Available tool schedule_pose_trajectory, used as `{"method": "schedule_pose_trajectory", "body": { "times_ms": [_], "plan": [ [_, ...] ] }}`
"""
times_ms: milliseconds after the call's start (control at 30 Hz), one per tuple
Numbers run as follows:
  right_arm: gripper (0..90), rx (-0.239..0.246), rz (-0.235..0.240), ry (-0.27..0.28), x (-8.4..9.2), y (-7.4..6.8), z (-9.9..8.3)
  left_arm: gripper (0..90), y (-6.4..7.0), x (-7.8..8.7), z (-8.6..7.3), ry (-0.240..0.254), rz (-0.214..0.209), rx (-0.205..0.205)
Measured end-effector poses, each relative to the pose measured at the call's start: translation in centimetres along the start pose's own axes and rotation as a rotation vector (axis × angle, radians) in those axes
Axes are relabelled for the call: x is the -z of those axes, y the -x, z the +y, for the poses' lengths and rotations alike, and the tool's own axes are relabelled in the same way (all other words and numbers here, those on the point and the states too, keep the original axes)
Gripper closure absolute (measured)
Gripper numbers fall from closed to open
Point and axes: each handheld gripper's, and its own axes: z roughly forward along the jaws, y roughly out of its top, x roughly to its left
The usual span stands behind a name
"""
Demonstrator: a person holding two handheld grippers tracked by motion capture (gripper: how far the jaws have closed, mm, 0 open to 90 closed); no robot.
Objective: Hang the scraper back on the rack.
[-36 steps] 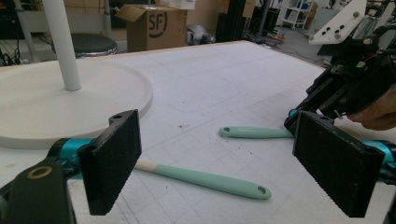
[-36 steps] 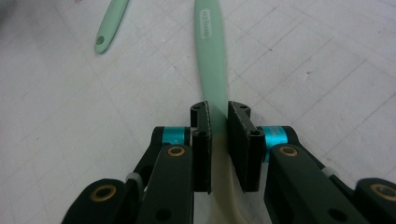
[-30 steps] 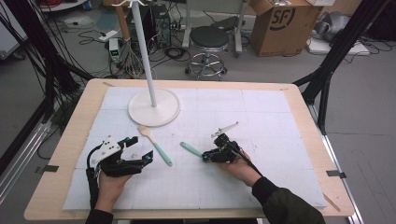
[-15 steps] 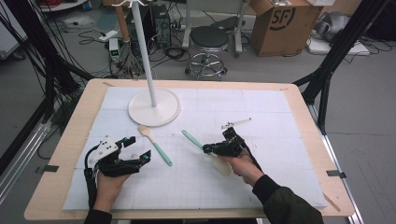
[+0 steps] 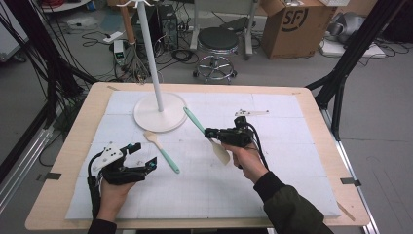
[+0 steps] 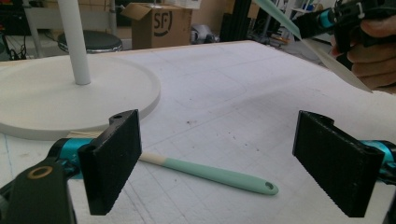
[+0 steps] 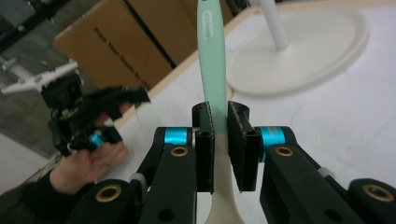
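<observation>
A: Bench [image 5: 311,161] carries a white mat, and on it the round white stand base [image 5: 159,112] with its pole; status of the right gripper [image 5: 210,132]?

B: Jaws narrow, clamped on a spatula [image 5: 204,130]. Pads press the handle from both sides where mint green meets cream. Spatula is lifted off the mat, tilted, green handle pointing toward the stand base, cream blade low near the hand.

A: Left gripper [image 5: 141,155]?

B: Jaws wide apart, nothing between the pads, hand resting near the front left of the bench.

A: Anything near it?

B: Second spatula [image 5: 161,151] lies flat on the mat just beyond those jaws, cream blade toward the stand base, green handle with a hanging hole at its end.
</observation>
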Motion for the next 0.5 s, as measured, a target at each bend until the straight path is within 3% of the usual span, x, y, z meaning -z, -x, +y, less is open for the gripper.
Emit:
{"method": "schedule_pose_trajectory", "body": {
  "times_ms": [200, 500],
  "plan": [
    [82.0, -0.005, 0.036, 0.094, -0.2, -0.4, 1.6, 16.2, -0.1, 0.0, -0.1, 0.0, 0.01, 0.007],
    [82.0, 0.008, 0.121, 0.177, -1.5, -1.6, 4.4, 16.2, -0.2, 0.2, -0.1, 0.007, 0.009, 0.014]
  ]
}}
